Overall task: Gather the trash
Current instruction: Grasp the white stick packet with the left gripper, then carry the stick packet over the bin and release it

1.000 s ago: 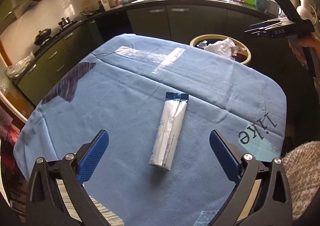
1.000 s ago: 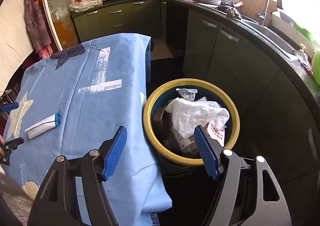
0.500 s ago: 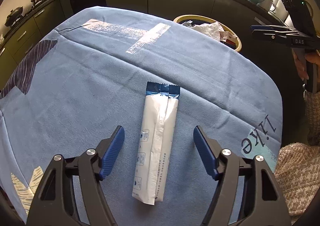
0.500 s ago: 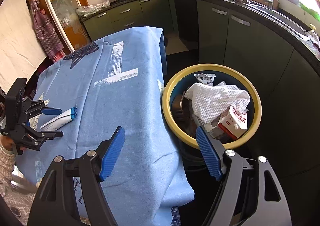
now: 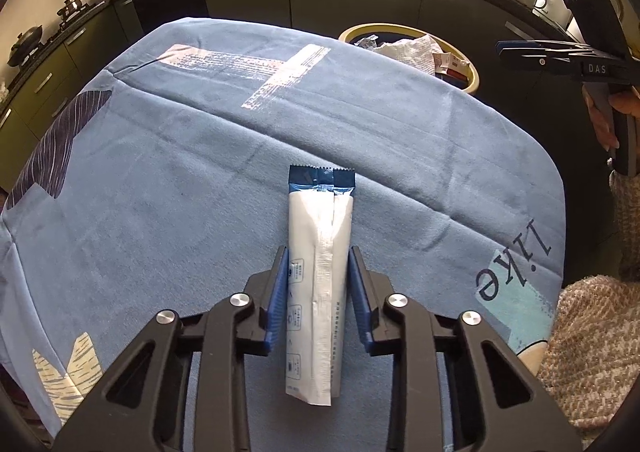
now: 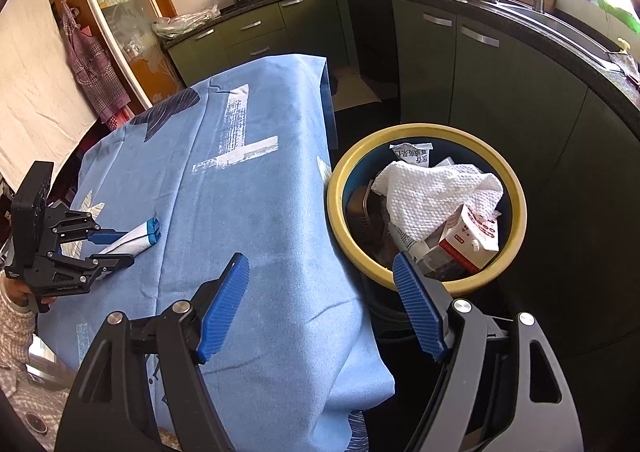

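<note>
The left tool (image 5: 318,284) has just been closing and now pinches a long white wrapper (image 5: 320,252) that lies on the blue-clothed bench (image 5: 160,192) and reaches out ahead of its tips. The right tool (image 6: 320,308) stands spread and empty, with the yellow-rimmed bin (image 6: 516,196), already part full, just beyond its right finger. What is left, I judge: lifting the wrapper and dropping it in the bin.

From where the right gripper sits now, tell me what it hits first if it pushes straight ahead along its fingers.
Most likely the draped edge of the blue tablecloth, which fills the gap ahead of the open right gripper. The yellow-rimmed bin lies just to the right of that line; depth is hard to judge.
</note>
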